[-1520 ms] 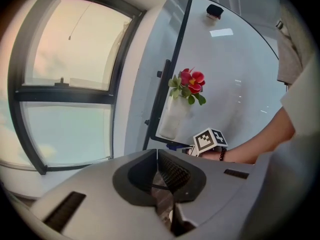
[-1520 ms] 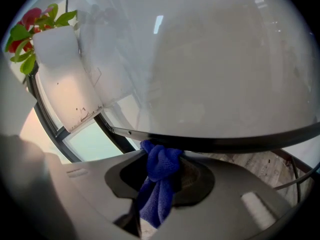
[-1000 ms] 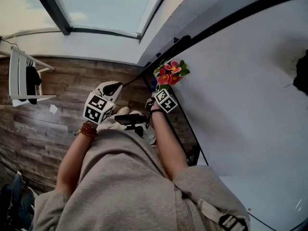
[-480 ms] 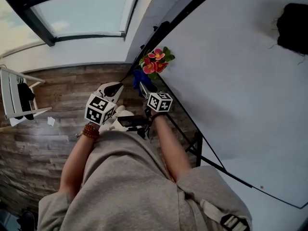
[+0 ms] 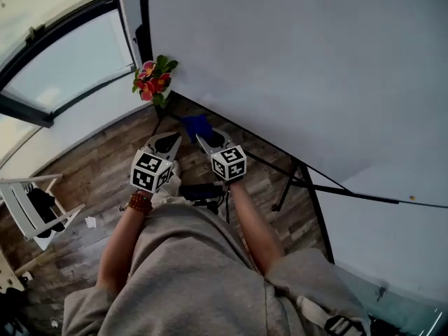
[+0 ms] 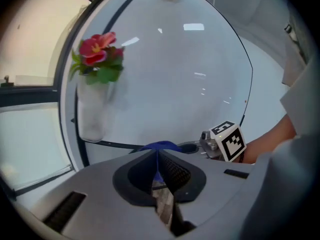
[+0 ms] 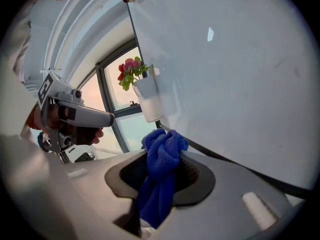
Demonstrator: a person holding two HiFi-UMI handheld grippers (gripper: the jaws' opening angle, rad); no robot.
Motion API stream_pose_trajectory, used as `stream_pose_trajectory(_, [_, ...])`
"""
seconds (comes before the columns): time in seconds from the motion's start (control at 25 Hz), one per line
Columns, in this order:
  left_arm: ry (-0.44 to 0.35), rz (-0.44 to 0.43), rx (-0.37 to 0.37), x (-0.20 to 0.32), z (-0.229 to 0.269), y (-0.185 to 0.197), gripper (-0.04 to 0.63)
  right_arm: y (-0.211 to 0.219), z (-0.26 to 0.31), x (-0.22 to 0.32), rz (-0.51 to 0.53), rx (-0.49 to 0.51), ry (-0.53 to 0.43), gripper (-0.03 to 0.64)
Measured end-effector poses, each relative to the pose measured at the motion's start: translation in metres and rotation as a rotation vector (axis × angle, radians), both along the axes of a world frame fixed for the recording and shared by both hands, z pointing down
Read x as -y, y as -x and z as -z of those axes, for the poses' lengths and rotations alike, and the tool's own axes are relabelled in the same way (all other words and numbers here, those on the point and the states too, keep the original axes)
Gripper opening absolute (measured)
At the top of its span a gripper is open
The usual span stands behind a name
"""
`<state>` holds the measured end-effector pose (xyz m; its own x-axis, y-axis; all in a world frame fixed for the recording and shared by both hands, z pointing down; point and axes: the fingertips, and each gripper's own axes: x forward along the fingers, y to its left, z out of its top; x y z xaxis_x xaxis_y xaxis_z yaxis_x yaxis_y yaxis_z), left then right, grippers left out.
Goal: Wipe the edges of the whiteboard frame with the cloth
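Wood floor (image 5: pixel 91 180) lies nearest. The left hand-held gripper (image 5: pixel 169 141), jaws together and empty, is held aside. The right hand-held gripper (image 5: pixel 203 141) clamps the blue cloth (image 5: pixel 196 126), bunched forward as a wiping pad just beside the whiteboard frame (image 7: pixel 240 167); contact is unclear. The edge runs free rightward, while flowers (image 5: pixel 154 75) crowd the far-left corner.

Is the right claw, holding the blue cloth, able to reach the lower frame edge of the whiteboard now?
Probably yes: the right claw holds the blue cloth close to the lower frame edge, with nothing between them; the flower vase hangs to one side.
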<state>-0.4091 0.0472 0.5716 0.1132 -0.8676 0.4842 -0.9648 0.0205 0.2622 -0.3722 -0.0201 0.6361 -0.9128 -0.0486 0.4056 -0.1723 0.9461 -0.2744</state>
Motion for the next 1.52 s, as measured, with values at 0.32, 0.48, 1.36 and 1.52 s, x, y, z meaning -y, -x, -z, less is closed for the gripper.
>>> stream_pose_trajectory(0.32, [-0.100, -0.216, 0.074, 0.024, 0.037, -0.145, 0.015, -0.158, 0.067, 0.003, -0.233, 0.091, -0.120, 0.132])
stream_pose_trajectory(0.48, [-0.176, -0.239, 0.121, 0.030, 0.070, -0.194, 0.015, -0.223, 0.104, -0.001, -0.317, 0.134, -0.180, 0.132])
stream_pose_trajectory(1.36, [-0.608, -0.324, 0.206, 0.022, 0.249, -0.375, 0.017, -0.416, 0.312, -0.047, -0.726, 0.301, -0.560, 0.135])
stream_pose_trajectory(1.52, [-0.623, -0.320, 0.208, 0.012, 0.250, -0.390, 0.017, -0.445, 0.301, -0.056, -0.845, 0.226, -0.552, 0.135])
